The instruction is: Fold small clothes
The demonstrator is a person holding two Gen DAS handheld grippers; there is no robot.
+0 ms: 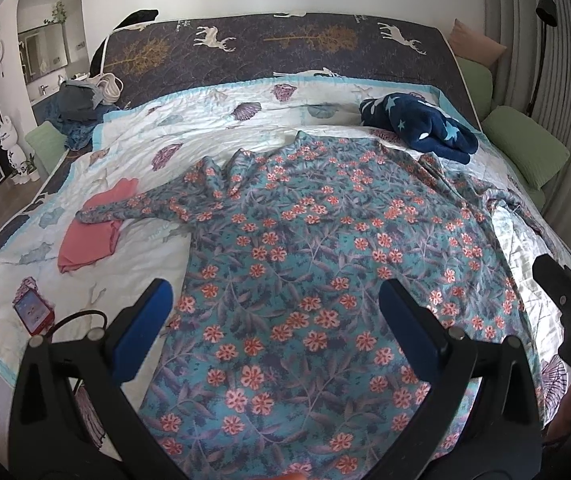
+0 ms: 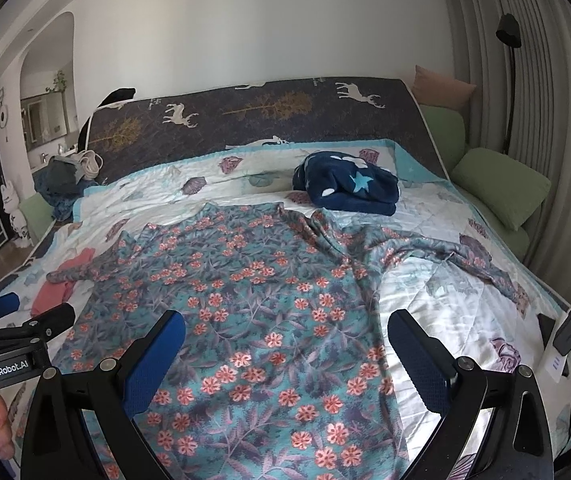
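Observation:
A teal long-sleeved garment with orange flowers [image 1: 309, 248] lies spread flat on the bed, collar toward the headboard, both sleeves stretched out sideways. It also shows in the right wrist view [image 2: 253, 300]. My left gripper [image 1: 275, 312] is open and empty, hovering over the garment's lower middle. My right gripper [image 2: 285, 344] is open and empty over the garment's lower right part. The right gripper shows at the edge of the left wrist view [image 1: 569, 280], and the left gripper at the left edge of the right wrist view [image 2: 25, 308]. A pink cloth [image 1: 93, 228] lies under the left sleeve.
A dark blue starred blanket [image 1: 417, 124] sits bundled near the headboard [image 1: 285, 48]. A small red-edged tablet [image 1: 33, 312] with a black cable lies at the quilt's [image 1: 133, 140] left front. Green cushions [image 1: 525, 148] line the right side. A device with cables [image 2: 565, 340] lies at the right edge.

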